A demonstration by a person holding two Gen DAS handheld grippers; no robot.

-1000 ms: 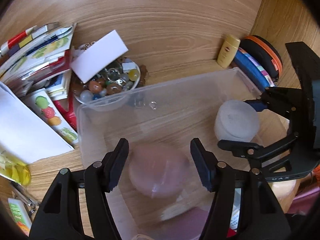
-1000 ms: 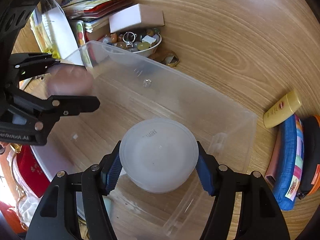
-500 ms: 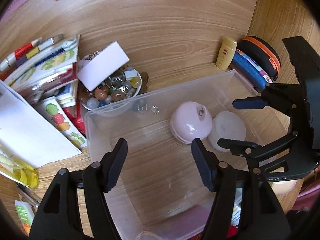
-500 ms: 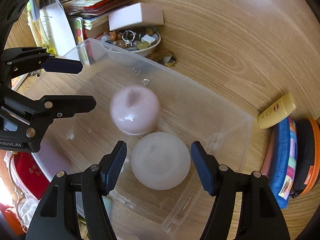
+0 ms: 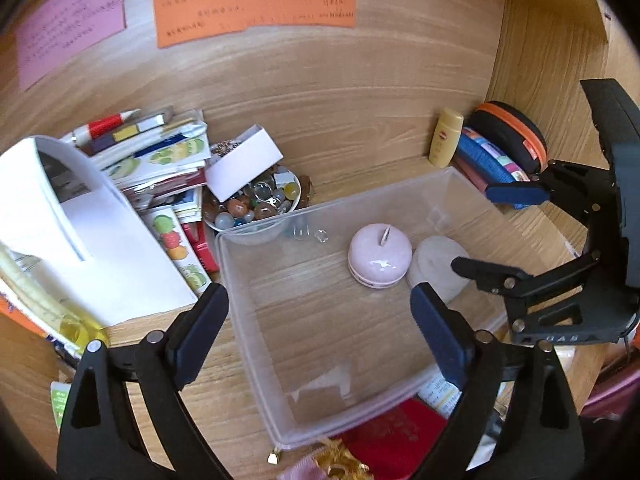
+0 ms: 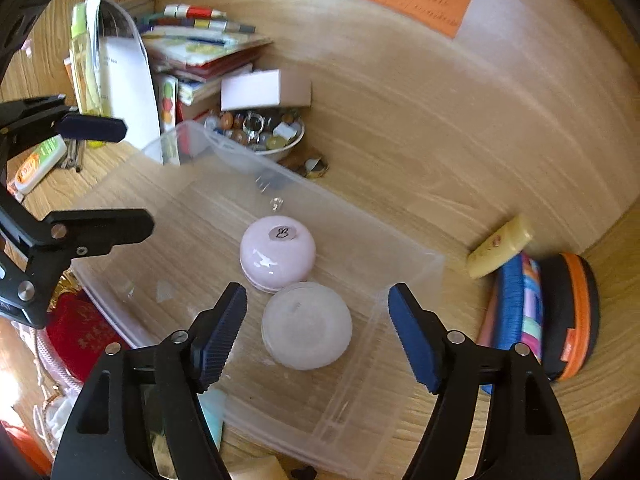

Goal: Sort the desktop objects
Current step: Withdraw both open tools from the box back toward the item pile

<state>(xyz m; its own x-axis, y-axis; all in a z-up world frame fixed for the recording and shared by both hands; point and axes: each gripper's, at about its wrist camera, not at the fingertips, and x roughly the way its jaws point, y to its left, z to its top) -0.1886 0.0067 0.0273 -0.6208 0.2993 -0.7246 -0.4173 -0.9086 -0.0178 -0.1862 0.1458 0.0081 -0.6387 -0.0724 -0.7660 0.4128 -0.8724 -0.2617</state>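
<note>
Right wrist view: right tool (image 6: 316,332), just opening, empty above seemingly frosted jar (image 6: 307,326).

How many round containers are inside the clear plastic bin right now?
2. The pink round case lies mid-bin and the frosted white jar sits right beside it, nearer the right hand-held gripper. None looks hidden; the bin is transparent.

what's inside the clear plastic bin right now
Inside the clear plastic bin sit a pink round case and a frosted white round jar, side by side. The jars' contents are hidden; a small clear bead shows near the far wall.
</note>
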